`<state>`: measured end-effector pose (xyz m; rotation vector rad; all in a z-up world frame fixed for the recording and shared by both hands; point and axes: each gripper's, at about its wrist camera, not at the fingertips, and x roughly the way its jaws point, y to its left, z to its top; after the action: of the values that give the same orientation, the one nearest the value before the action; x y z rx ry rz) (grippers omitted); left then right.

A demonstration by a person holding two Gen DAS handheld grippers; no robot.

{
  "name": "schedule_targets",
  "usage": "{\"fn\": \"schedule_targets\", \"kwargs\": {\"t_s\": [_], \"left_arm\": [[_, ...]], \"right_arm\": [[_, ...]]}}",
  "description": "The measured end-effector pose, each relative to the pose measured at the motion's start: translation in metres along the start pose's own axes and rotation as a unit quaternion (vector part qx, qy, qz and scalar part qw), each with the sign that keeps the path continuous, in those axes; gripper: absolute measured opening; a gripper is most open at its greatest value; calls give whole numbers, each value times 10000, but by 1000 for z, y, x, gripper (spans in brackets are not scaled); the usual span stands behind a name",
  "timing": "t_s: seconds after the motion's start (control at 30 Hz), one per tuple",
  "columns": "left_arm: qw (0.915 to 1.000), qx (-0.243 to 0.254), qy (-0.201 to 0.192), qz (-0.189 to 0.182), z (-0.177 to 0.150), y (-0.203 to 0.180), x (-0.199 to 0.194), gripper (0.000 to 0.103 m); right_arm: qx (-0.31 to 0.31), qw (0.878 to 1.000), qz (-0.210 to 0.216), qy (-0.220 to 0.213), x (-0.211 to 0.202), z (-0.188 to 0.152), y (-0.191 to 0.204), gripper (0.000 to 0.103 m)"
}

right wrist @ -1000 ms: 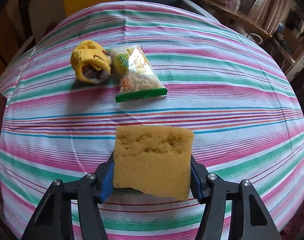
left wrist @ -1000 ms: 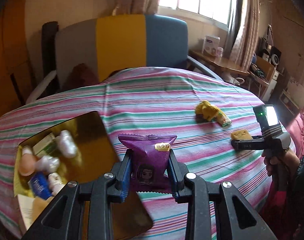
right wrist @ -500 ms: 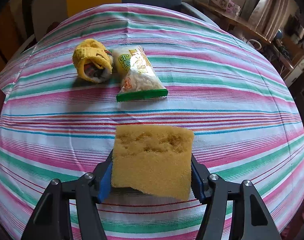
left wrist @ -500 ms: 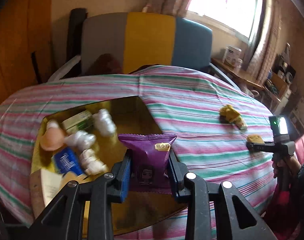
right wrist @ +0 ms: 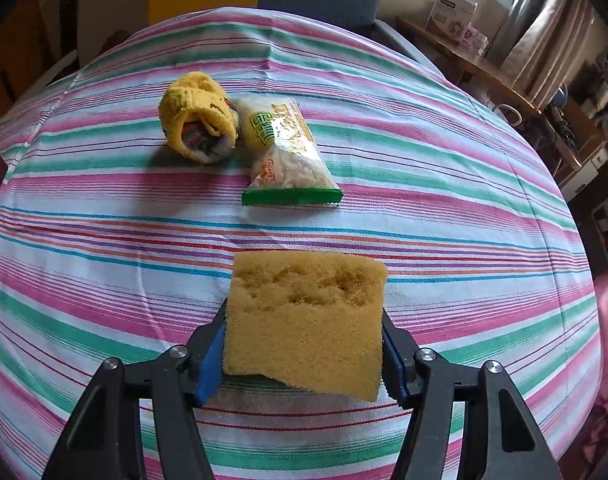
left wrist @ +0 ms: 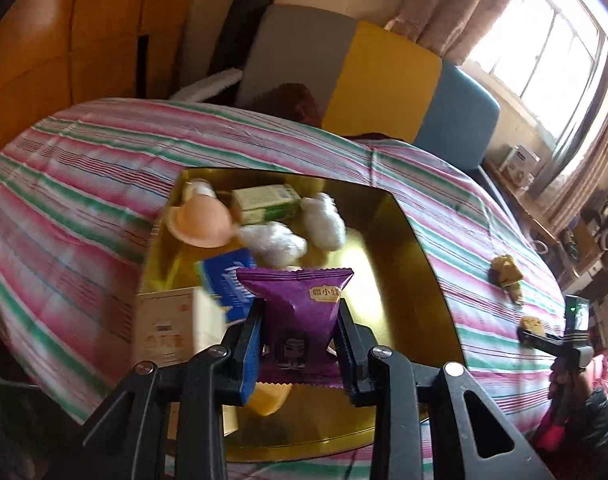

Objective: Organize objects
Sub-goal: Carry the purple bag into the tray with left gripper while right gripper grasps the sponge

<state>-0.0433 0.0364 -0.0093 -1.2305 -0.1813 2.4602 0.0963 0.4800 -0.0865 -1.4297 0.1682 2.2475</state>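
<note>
Since a second ago the left gripper, fingers clamped on the purple snack packet, has swung over the gold tray, while the right gripper stays above the striped tabletop, pinching the yellow sponge.

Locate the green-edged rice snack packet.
In the right wrist view the rice snack packet lies on the striped tablecloth, touching the rolled yellow cloth to its left, beyond the sponge.

Two wrist views over one striped tablecloth
Left looks down close on the gold tray — right faces the far chair; both show the yellow roll
</note>
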Motion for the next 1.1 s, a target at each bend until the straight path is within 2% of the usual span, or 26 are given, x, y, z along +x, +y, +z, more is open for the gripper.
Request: {"fn": "schedule_targets", "kwargs": {"t_s": [0.17,0.37,0.5,0.57,0.63,0.7,0.8,0.9,0.97,1.1], "left_arm": [[9994,284,140,-109,10,-32,26,32],[9981,179,498,-312,24,-53,67,32],[9968,-56,771,-177,35,-52,98,32],[9970,-76,749,198,40,-48,112,32],[9947,-103,905,481,45,-41,131,33],[9938,-262,989,438,45,-34,141,34],[9938,-149,927,593,43,-36,140,42],[9952,-100,786,571,42,-37,133,47],[9963,3,640,571,44,-41,126,52],[9979,254,230,548,44,-52,95,54]], "right_arm": [[-49,10000,-33,-15,-1,1,2,64],[-81,10000,-35,-25,0,2,0,64],[-86,9999,-41,-33,-1,2,1,64],[-80,10000,-38,-36,0,2,2,64],[-83,10000,-33,-39,0,2,2,64],[-69,10000,-28,-40,0,2,0,64],[-62,10000,-20,-44,-1,1,0,64],[-52,10000,-15,-45,3,5,-3,64],[-44,10000,-14,-47,4,5,-3,64],[-40,10000,-19,-51,5,6,-4,64]]}}
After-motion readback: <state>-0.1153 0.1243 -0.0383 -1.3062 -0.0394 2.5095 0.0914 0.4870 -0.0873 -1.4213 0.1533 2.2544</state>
